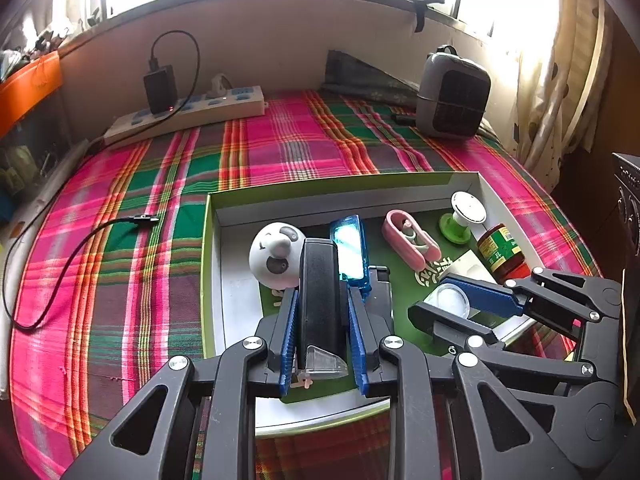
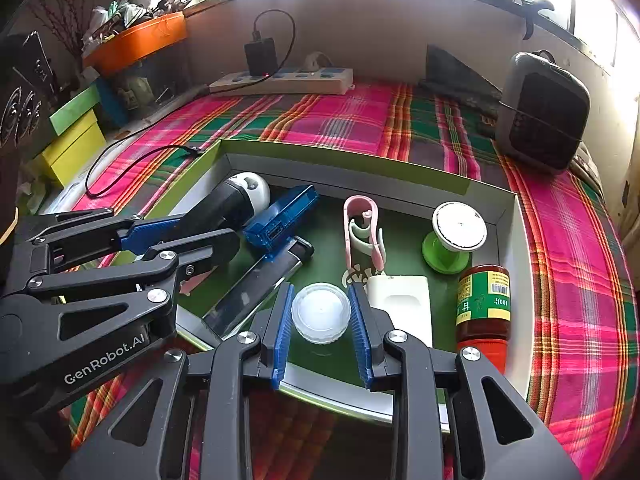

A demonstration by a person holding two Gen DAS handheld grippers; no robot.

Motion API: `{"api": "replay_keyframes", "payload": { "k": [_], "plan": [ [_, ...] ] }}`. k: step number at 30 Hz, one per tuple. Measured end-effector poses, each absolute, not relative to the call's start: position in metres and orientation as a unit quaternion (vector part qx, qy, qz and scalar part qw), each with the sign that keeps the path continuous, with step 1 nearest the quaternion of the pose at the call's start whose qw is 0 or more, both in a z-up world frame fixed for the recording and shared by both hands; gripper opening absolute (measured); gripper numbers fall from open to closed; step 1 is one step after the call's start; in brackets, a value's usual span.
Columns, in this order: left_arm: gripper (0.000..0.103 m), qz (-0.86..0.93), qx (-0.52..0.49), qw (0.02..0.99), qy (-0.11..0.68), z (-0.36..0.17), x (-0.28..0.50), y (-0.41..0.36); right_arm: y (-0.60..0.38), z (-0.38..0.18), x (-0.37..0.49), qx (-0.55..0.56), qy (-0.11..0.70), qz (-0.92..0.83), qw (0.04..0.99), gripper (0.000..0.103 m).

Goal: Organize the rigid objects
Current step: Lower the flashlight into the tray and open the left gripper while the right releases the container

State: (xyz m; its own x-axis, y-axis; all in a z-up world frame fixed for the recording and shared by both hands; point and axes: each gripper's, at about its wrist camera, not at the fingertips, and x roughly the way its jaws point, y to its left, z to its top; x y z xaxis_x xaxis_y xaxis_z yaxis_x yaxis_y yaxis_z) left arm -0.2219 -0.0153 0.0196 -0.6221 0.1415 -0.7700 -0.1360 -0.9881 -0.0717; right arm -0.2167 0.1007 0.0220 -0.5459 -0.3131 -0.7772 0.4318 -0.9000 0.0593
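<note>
The left hand-held gripper (image 1: 322, 312) squeezes a black stapler (image 1: 320, 292), the right hand-held gripper (image 2: 322, 316) a clear lid (image 2: 320, 313), both over the box (image 2: 508, 248), to sort them.

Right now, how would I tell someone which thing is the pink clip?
Find the shallow green box on the plaid cloth. The pink clip lies mid-box, between the blue case and the white-topped green spool. Nothing else there is pink.

Woven plaid cloth (image 1: 120, 280) looks matt and slightly rough. The box (image 2: 508, 240) is smooth card. The clear plastic lid (image 2: 321, 313) and blue case (image 2: 280, 220) look glossy.
</note>
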Motion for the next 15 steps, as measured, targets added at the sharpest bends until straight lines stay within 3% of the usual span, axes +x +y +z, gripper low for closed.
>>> {"api": "replay_keyframes", "payload": {
  "k": [15],
  "plan": [
    [0.033, 0.901, -0.427, 0.078, -0.006, 0.0196, -0.2213, -0.0154, 0.1027, 0.022, -0.2155, 0.423, 0.063, -0.879, 0.211, 0.03]
  ]
}}
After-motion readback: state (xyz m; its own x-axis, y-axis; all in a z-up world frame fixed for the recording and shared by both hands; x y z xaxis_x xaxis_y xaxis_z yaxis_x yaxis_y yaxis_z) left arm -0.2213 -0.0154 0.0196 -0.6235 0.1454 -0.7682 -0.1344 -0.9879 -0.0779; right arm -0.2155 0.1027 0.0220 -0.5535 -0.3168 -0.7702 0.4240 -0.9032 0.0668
